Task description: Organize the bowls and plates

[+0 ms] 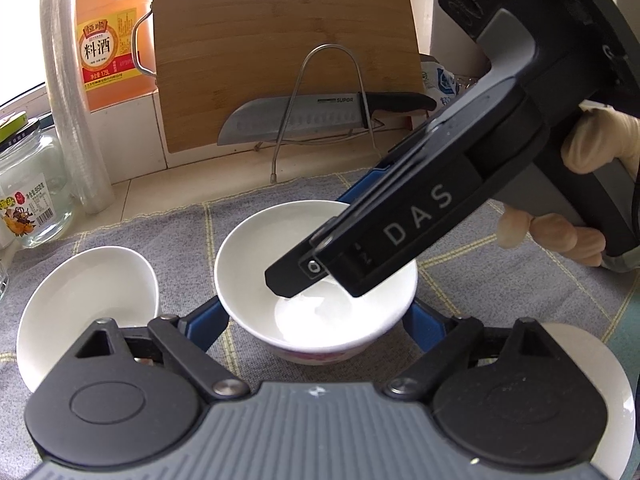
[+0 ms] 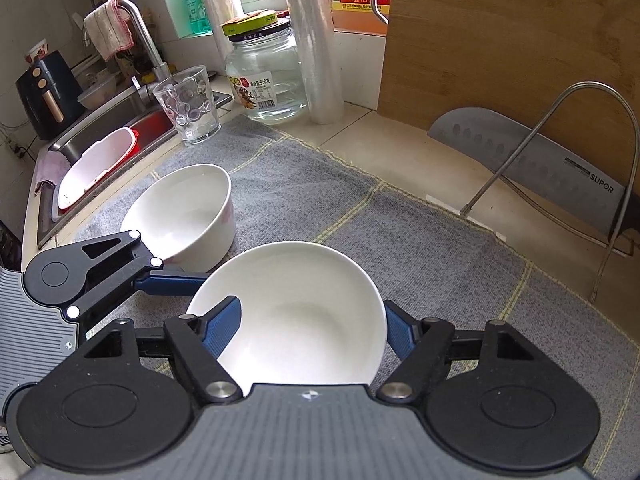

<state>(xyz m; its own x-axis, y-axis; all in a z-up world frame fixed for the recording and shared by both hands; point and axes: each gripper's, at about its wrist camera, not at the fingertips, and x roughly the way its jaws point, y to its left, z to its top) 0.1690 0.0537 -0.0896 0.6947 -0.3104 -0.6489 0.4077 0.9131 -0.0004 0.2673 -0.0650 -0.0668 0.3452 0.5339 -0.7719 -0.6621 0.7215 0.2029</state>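
A white bowl with a pink pattern (image 1: 312,284) stands on the grey checked cloth (image 1: 160,224); it also shows in the right wrist view (image 2: 300,308). My left gripper (image 1: 316,316) is open, one blue finger (image 1: 208,322) on each side of it. My right gripper (image 2: 312,326) reaches over the bowl from the right, its left finger (image 2: 222,326) inside the rim and its right finger outside. Whether it grips the rim I cannot tell. A second white bowl (image 1: 84,304) lies to the left, also visible in the right wrist view (image 2: 188,216). A white plate edge (image 1: 616,392) shows at lower right.
A knife (image 1: 304,118) rests in a wire rack (image 1: 328,108) against a wooden cutting board (image 1: 280,40) at the back. A cooking wine bottle (image 1: 108,36), plastic wrap roll (image 1: 72,100) and glass jar (image 1: 28,188) stand at left. A drinking glass (image 2: 190,104) and the sink (image 2: 100,140) lie further left.
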